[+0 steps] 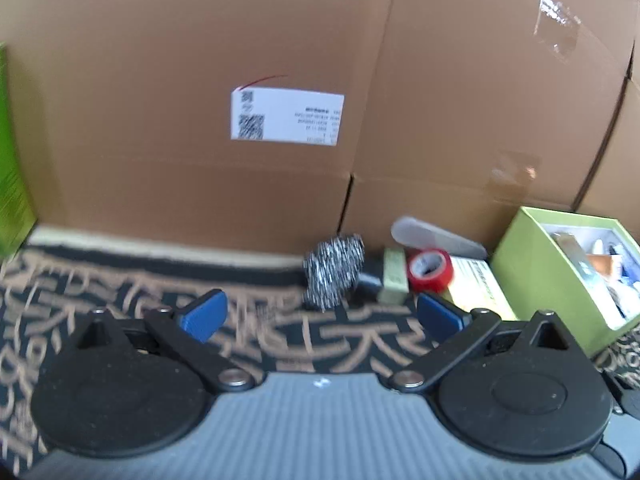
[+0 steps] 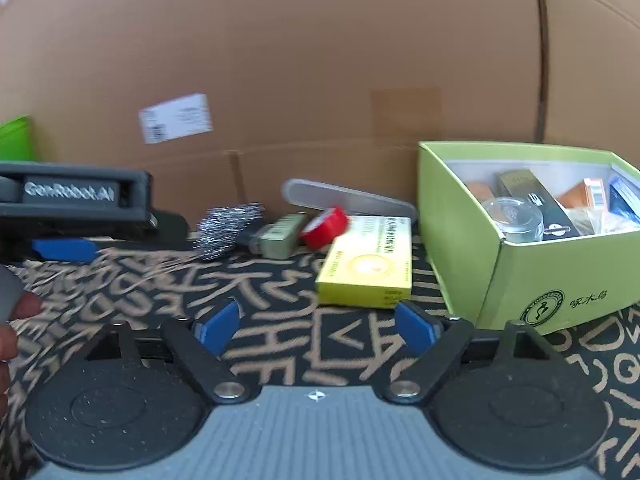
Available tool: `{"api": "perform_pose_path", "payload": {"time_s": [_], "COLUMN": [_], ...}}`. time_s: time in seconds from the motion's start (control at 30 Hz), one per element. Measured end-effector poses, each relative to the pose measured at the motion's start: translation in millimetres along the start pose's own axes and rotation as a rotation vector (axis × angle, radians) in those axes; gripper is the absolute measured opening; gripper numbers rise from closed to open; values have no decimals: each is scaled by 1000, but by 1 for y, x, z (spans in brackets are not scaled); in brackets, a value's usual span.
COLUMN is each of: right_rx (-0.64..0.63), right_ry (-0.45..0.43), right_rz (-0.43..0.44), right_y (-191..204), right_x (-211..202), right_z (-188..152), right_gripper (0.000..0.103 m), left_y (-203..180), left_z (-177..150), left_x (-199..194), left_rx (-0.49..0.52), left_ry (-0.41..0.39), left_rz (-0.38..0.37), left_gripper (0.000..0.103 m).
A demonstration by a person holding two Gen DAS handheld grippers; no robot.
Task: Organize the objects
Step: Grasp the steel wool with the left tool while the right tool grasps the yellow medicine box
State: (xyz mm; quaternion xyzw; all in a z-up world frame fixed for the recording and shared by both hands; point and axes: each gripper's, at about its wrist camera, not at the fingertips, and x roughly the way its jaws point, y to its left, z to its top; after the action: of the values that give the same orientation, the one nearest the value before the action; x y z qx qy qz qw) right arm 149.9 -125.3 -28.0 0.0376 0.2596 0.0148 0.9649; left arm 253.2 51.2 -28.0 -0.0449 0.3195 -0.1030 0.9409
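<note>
Left hand-held gripper (image 1: 320, 316) spread, empty, facing the steel scourer (image 1: 334, 270); right hand-held gripper (image 2: 316, 330) spread, empty, before the yellow box (image 2: 368, 268).

Black lettered mat (image 2: 280, 360) under steel scourer (image 2: 228, 230), red tape (image 2: 325, 227), yellow box (image 2: 368, 264), green box (image 2: 532, 280).

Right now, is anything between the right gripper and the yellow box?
Nothing visible: only bare patterned cloth lies between the open right gripper and the yellow box.
</note>
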Motion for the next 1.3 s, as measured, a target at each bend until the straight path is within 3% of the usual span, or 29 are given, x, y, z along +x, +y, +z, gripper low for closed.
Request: {"api": "perform_pose_path", "payload": {"time_s": [0.13, 0.3, 0.43, 0.5, 0.53, 0.57, 0.8, 1.0, 1.3], "right_rx": [40, 76, 132, 154, 155, 149, 147, 144, 109], "right_ry": [12, 51, 59, 61, 60, 57, 40, 47, 67], "right_rz": [-106, -197, -239, -254, -257, -256, -226, -201, -97], "right_y": [4, 6, 0, -4, -4, -4, -6, -5, -15], "right_x": [23, 46, 56, 59, 59, 59, 50, 38, 2], "right_z": [4, 4, 7, 9, 9, 9, 5, 4, -13], "right_gripper": [87, 87, 86, 85, 79, 72, 71, 71, 71], "left_y": [1, 9, 10, 9, 10, 11, 12, 5, -10], "left_z": [10, 18, 18, 17, 16, 16, 16, 11, -7], "left_x": [28, 63, 82, 89, 92, 93, 92, 85, 52], "left_rx": [9, -58, -94, -92, -97, -108, -128, -108, -67], "left_ry": [2, 60, 89, 105, 108, 110, 141, 163, 194], "left_rz": [-20, -64, -80, -80, -90, -96, -136, -132, -121], "left_gripper": [99, 84, 82, 76, 75, 74, 45, 28, 24]}}
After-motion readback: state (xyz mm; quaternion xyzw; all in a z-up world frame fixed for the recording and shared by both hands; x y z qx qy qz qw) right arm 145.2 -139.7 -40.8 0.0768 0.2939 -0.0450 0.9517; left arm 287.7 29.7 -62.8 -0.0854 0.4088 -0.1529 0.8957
